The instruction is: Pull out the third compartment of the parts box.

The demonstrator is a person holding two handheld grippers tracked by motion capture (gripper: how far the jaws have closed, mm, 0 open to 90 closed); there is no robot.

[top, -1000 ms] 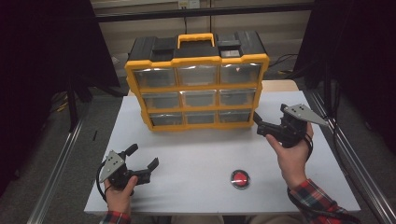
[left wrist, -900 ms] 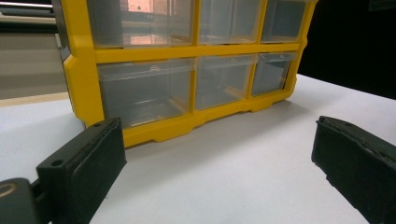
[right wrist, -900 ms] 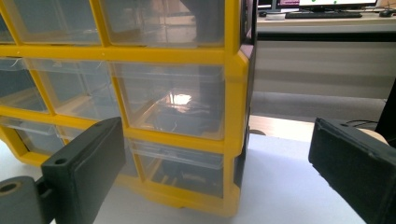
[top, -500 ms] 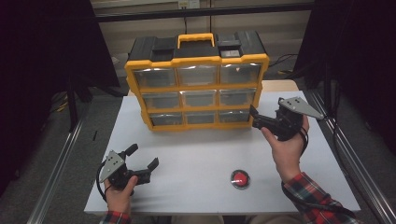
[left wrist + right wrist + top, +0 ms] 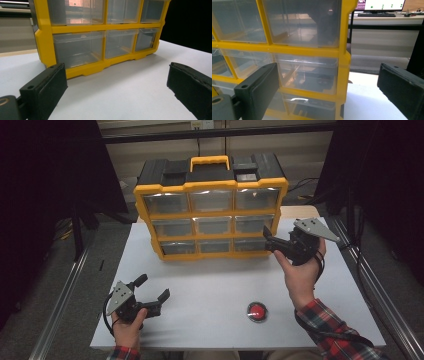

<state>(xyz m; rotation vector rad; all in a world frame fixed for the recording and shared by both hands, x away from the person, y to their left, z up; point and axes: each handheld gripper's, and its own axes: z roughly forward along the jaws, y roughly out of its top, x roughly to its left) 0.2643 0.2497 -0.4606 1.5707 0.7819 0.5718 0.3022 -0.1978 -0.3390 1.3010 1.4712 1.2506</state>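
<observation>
A white table (image 5: 220, 285) carries everything in the scene. At its far side stands the largest thing, a yellow drawer cabinet (image 5: 210, 215) with a black top, a yellow carry handle and three rows of three clear drawers facing the person. It sits upright, slightly left of the table's middle.

The right gripper (image 5: 270, 240), held up in the person's right hand (image 5: 300, 275), is at the cabinet's right end, level with the lower two rows. Its jaws are spread wide. In the right gripper view they straddle the cabinet's right-hand column, with the middle right drawer (image 5: 308, 73) between them and close ahead; whether a jaw touches the cabinet cannot be told.

The left gripper (image 5: 152, 290) rests low at the near left of the table, well apart from the cabinet, its jaws also spread wide with nothing between them. Its own view looks across bare table at the cabinet's lower rows.

A small red button (image 5: 257, 311) lies on the table near the front edge, right of centre, between the two forearms.
</observation>
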